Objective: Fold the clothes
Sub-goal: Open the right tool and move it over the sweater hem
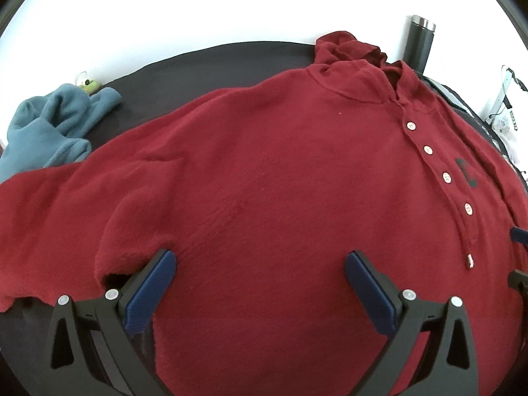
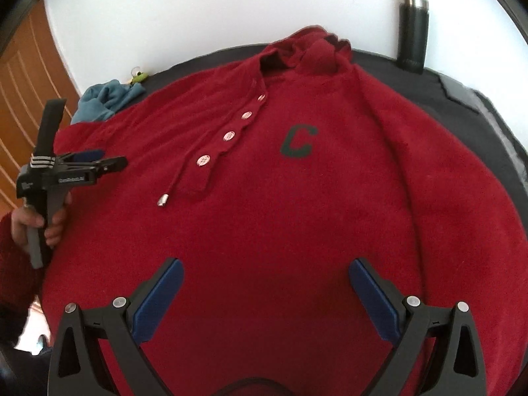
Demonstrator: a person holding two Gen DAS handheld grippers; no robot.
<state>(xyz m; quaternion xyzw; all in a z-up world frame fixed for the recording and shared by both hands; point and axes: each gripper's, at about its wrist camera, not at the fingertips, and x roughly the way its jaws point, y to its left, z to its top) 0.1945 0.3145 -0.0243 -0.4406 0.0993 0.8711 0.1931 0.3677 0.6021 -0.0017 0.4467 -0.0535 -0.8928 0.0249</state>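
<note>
Two spread grippers, left gripper [image 1: 259, 264] and right gripper [image 2: 265, 272], above flat red hoodie [image 2: 297, 198].

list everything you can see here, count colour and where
hooded top: one, dark red, spread front-up across the dark table
buttons: four, pale, down its placket
letter C: one, dark green, on its chest
garment: one, blue-grey, crumpled at the far left
flask: one, dark with a steel top, against the white wall
small toy: one, green, behind the blue-grey garment
door: one, wooden, left
left gripper: open, above the top
right gripper: open, above the top
hand: one, red-sleeved, gripping the left gripper's handle
</note>
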